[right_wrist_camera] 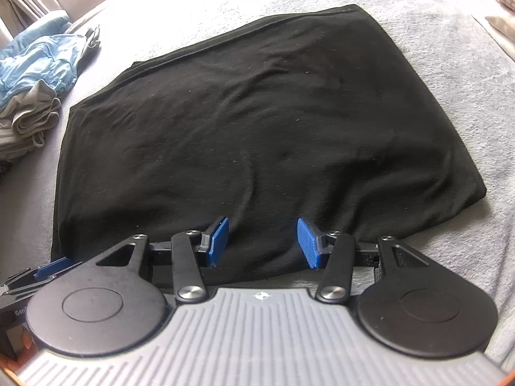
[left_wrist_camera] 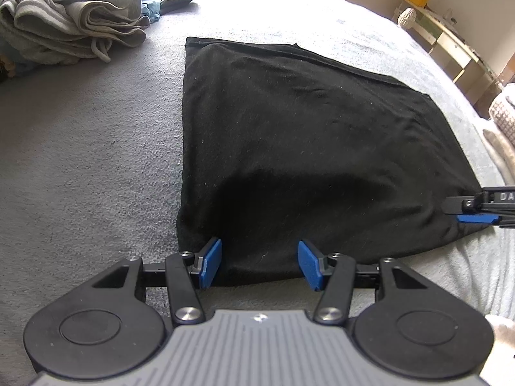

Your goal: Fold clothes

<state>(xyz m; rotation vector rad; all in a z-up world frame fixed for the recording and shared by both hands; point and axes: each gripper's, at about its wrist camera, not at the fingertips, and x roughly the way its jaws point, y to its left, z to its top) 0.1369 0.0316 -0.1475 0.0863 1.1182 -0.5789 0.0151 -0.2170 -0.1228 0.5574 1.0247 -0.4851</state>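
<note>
Left gripper spread over black garment; desk left-view only.

Black linkage arms with silver screws, ribbed blue fingertip pads, round black discs, grey ribbed housing bearing a small white emblem: left gripper, right gripper alike.

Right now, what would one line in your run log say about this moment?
task: fold clothes | left gripper: open, at near edge of black garment | right gripper: open, same edge | garment: flat on grey blanket | clothes pile: untouched
</note>
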